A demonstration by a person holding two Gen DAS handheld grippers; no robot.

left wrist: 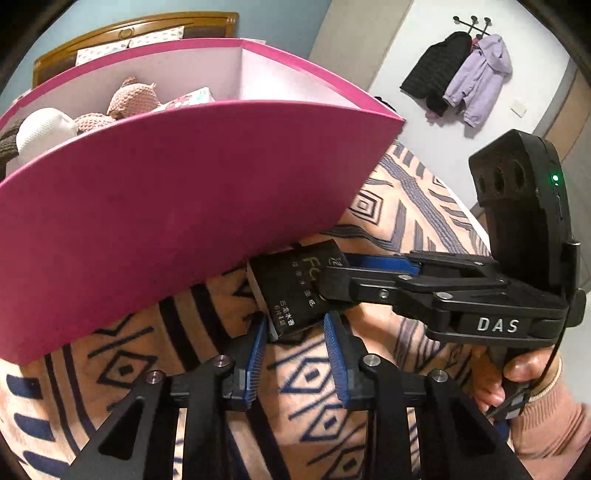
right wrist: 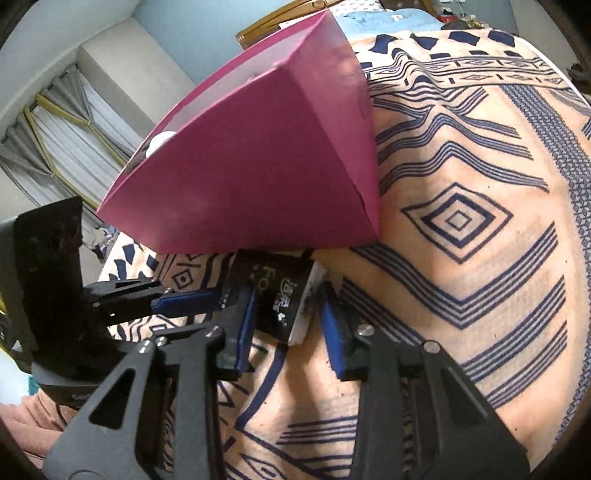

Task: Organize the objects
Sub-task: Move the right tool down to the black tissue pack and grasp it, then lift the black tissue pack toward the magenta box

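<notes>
A black tissue pack [left wrist: 291, 291] with green and white print lies on the patterned blanket, right against the foot of the pink box [left wrist: 177, 206]. It also shows in the right wrist view [right wrist: 277, 295]. My left gripper [left wrist: 295, 332] is open, its blue pads just short of the pack's near end. My right gripper [right wrist: 288, 314] is open with its pads on either side of the pack, not pressing it. In the left wrist view the right gripper [left wrist: 332, 273] reaches in from the right over the pack.
The pink box [right wrist: 258, 166] holds knitted soft toys [left wrist: 129, 99] and a white one [left wrist: 44, 129]. The beige blanket with dark blue pattern [right wrist: 461, 221] covers the bed. A wooden headboard [left wrist: 147, 29] is behind; coats [left wrist: 461, 77] hang on the wall.
</notes>
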